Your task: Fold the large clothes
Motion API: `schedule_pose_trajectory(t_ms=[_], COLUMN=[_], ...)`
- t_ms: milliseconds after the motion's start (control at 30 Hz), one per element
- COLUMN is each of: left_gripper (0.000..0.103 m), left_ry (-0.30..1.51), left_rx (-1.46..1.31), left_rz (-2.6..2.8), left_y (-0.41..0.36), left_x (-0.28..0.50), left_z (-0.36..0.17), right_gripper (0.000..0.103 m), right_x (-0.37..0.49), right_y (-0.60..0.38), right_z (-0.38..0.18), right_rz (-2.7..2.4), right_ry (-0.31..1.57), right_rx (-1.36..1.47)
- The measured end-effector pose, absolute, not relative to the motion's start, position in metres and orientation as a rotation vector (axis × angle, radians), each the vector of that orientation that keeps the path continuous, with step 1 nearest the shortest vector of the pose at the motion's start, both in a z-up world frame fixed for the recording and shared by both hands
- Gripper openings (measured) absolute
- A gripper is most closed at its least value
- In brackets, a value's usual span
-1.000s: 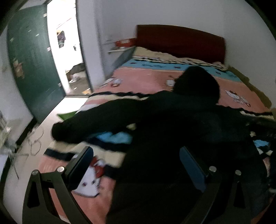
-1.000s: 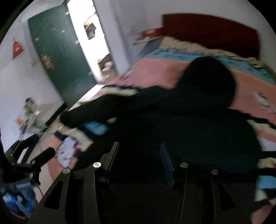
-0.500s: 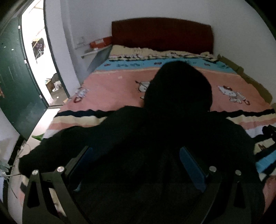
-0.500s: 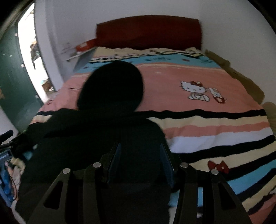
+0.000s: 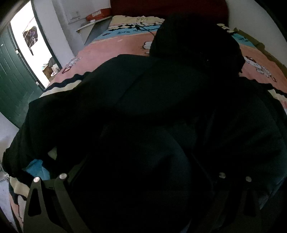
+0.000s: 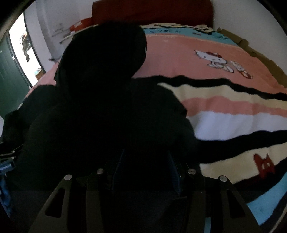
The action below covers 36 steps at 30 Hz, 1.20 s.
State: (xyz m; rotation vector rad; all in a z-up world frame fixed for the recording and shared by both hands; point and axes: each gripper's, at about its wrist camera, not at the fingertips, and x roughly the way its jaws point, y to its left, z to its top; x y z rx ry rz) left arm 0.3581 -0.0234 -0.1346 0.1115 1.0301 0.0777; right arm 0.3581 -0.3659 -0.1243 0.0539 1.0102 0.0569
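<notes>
Both grippers (image 5: 140, 161) (image 6: 145, 164) angled downward

The left gripper (image 5: 140, 172) is made of black metal with round silver screws behind its fingers. The right gripper (image 6: 145, 170) is black too, and blue pads (image 6: 172, 172) are seen inside its fingers.

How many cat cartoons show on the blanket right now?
3: one right of the hoodie on the pink band, one partly behind the hood, one at the left edge. Others may be covered.

Both wrist cameras look steeply down from very near at the black hooded jacket (image 5: 161, 107) on the bed (image 6: 224, 111). Both views share its hood (image 6: 104, 59) and the red headboard (image 6: 152, 12).
</notes>
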Motion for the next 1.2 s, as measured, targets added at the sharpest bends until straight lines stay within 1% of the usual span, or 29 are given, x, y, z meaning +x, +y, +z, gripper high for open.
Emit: schedule_pose_trajectory(t_ms=[133, 233, 367, 500, 667, 833, 1033, 1200], left_gripper=[0.102, 0.102, 0.102, 0.102, 0.101, 0.101, 0.101, 0.101], left_ry=[1.027, 1.027, 1.043, 0.968, 0.896, 0.862, 0.843, 0.839], left_rx=[0.15, 0.193, 0.129, 0.092, 0.013, -0.002, -0.046, -0.09], left_rz=[0.108, 0.141, 0.128, 0.112, 0.086, 0.088, 0.114, 0.133], left_y=[-0.024, -0.022, -0.007, 0.0, 0.019, 0.044, 0.091, 0.124], left_x=[0.347, 0.338, 0.333, 0.318, 0.291, 0.245, 0.182, 0.136], left_z=[-0.126, -0.121, -0.122, -0.097, -0.061, -0.027, -0.001, 0.007], right_gripper=[0.047, 0.047, 0.047, 0.047, 0.049, 0.052, 0.056, 0.058], right_x=[0.357, 0.345, 0.333, 0.326, 0.294, 0.234, 0.16, 0.113], right_y=[-0.368, -0.368, -0.355, -0.353, -0.351, -0.335, -0.318, -0.315], right_z=[-0.123, -0.106, -0.106, -0.105, -0.067, -0.018, 0.029, 0.052], right_rz=[0.047, 0.045, 0.072, 0.042, 0.042, 0.077, 0.102, 0.1], right_ry=[1.027, 0.985, 0.997, 1.024, 0.953, 0.877, 0.811, 0.776], right_rx=[0.049, 0.066, 0.028, 0.011, 0.046, 0.058, 0.049, 0.063])
